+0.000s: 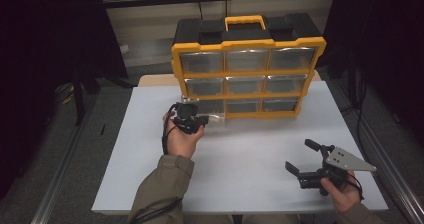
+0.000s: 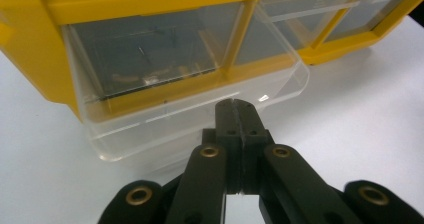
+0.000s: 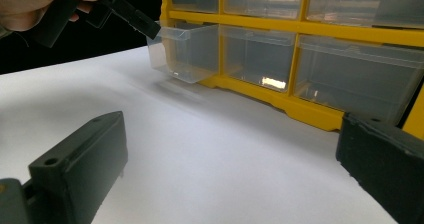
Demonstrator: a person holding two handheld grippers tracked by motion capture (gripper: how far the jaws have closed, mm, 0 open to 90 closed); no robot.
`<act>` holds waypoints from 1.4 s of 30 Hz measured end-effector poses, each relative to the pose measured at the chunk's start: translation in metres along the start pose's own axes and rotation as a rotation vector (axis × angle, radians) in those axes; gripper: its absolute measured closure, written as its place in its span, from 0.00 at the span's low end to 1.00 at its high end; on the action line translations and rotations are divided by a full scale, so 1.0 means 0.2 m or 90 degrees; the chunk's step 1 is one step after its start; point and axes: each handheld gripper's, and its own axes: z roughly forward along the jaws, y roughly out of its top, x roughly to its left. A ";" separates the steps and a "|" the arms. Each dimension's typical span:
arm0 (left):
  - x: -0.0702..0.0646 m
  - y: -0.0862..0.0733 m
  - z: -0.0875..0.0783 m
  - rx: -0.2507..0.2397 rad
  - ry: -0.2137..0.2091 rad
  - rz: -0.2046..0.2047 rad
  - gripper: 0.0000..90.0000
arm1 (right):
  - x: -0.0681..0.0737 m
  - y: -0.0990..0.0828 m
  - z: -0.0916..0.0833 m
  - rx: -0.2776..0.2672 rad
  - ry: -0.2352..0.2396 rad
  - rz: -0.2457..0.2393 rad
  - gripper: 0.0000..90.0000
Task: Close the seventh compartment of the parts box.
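High view: yellow-framed parts organizer [image 1: 248, 46] w/ black top and yellow carry handle stands upright at upper centre of frame, on white table [image 1: 240, 149]. Nine clear drawers in a 3x3 grid. Bottom-left drawer [image 1: 209, 116] is pulled partway out toward lower left of the cabinet; the other eight sit flush.

Left gripper [image 1: 202, 120] sits centre-left of frame, held in left hand [image 1: 181, 136], olive sleeve coming in from bottom edge. Its tip is right at the front of the pulled-out drawer.

Left gripper view: left gripper's [image 2: 234, 104] jaws are pressed together, no gap visible btw them. Tips meet at the front lip of the clear drawer [image 2: 200, 109], at centre of frame. Cannot tell whether lip is pinched btw tips or tips just touch it. Yellow frame [image 2: 30, 49] fills upper left; small pale bits lie in the drawer above, too blurred to ID.

Right gripper [image 1: 300, 160] is at lower right of high view, resting low on table, well apart from organizer, grey triangular plate on top. Jaws spread wide, nothing btw them.

Right gripper view: two black jaws at lower left and lower right corners, bare table btw. Open drawer [image 3: 182, 51] juts out at upper centre-left; left gripper [image 3: 150, 31] tip touches its near corner.
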 end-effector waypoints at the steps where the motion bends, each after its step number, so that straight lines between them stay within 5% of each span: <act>1: 0.00 0.00 0.00 -0.004 -0.003 -0.003 1.00 | 0.00 0.00 0.00 0.000 -0.001 -0.001 0.00; 42: 0.03 0.04 0.06 -0.038 0.038 0.010 1.00 | 0.00 0.00 0.00 0.000 0.001 0.000 0.00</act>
